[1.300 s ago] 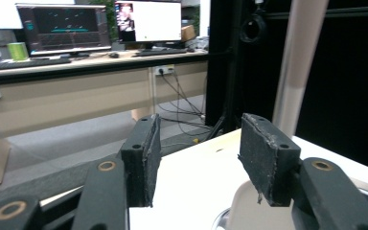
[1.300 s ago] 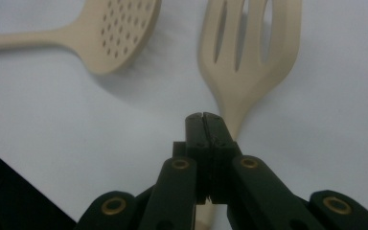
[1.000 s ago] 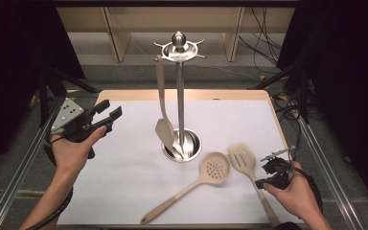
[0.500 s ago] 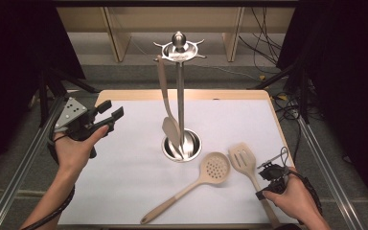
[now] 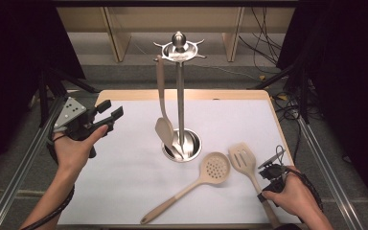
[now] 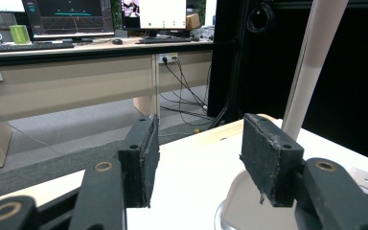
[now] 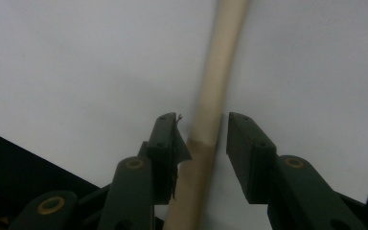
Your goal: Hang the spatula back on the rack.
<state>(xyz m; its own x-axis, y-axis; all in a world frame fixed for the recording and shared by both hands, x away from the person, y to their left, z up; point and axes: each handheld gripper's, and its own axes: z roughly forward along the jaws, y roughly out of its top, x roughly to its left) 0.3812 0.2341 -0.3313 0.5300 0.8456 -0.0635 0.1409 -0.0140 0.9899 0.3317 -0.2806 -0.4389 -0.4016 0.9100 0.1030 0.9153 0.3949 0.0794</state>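
Your right hand (image 5: 292,194) hid most of the slotted turner's (image 5: 243,158) handle in the high view; its beige head lay flat at five o'clock from the rack (image 5: 179,96). One spatula (image 5: 163,120) hung on that rack. Your right gripper (image 7: 203,139) had just been opening, the pale handle between its jaws, gaps either side. Your left gripper (image 6: 199,158) stood wide, empty, at nine o'clock.

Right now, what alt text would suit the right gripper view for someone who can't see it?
The right gripper points down at a white table, its two black jaws open on either side of a beige utensil handle lying between them.
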